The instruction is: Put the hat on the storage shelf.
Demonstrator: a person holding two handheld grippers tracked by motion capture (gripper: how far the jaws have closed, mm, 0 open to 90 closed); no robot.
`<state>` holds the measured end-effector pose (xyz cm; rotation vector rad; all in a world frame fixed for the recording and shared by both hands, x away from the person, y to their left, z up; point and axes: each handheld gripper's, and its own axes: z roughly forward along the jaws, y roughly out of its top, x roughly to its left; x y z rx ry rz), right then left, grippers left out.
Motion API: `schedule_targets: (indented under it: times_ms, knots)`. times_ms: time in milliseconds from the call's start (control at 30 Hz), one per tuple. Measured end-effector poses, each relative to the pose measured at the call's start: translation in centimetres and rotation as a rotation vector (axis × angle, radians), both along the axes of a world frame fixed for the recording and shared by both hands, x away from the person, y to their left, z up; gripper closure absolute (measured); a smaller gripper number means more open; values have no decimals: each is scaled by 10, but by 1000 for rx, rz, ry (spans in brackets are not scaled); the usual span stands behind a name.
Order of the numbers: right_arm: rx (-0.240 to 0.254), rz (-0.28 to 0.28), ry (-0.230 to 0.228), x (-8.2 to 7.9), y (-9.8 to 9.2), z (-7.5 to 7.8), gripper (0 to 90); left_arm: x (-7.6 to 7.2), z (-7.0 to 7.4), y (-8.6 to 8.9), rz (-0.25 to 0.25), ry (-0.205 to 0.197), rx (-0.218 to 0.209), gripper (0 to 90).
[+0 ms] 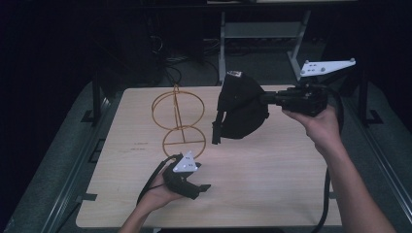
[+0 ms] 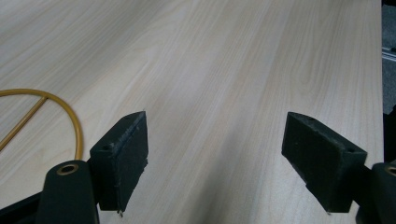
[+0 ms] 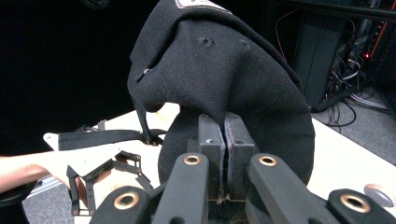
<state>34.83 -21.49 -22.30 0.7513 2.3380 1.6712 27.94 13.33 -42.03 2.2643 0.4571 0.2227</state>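
A black cap [image 1: 240, 109] hangs in the air over the far middle of the table, its strap dangling toward the left. My right gripper [image 1: 266, 99] holds it from the right, level, shut on the cap's fabric. In the right gripper view the two pads meet on a fold of the cap [image 3: 219, 70] at my right gripper [image 3: 225, 140]. A gold wire stand [image 1: 177, 119] with two rings stands upright left of the cap. My left gripper [image 1: 206, 187] rests near the table's front, just below the stand's base ring, open with nothing in my left gripper [image 2: 219, 140].
The pale wooden table [image 1: 272, 184] has bare room at the front and right. The stand's base ring [image 2: 70, 116] lies left of the left jaws. Dark floor, a metal frame [image 1: 262, 31] and cables lie beyond the far edge.
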Motion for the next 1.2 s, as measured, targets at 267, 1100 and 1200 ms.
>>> schedule_targets:
  times_ms: [267,1100,1200]
  knots:
    - [4,33,-17,8,18,14,879,0,-1,1,9,10,-7,227]
    - [-13,153,-17,48,99,45,880,4,3,5,11,9,-29,228]
    - [-13,160,-13,53,109,48,879,4,2,4,7,13,-27,229]
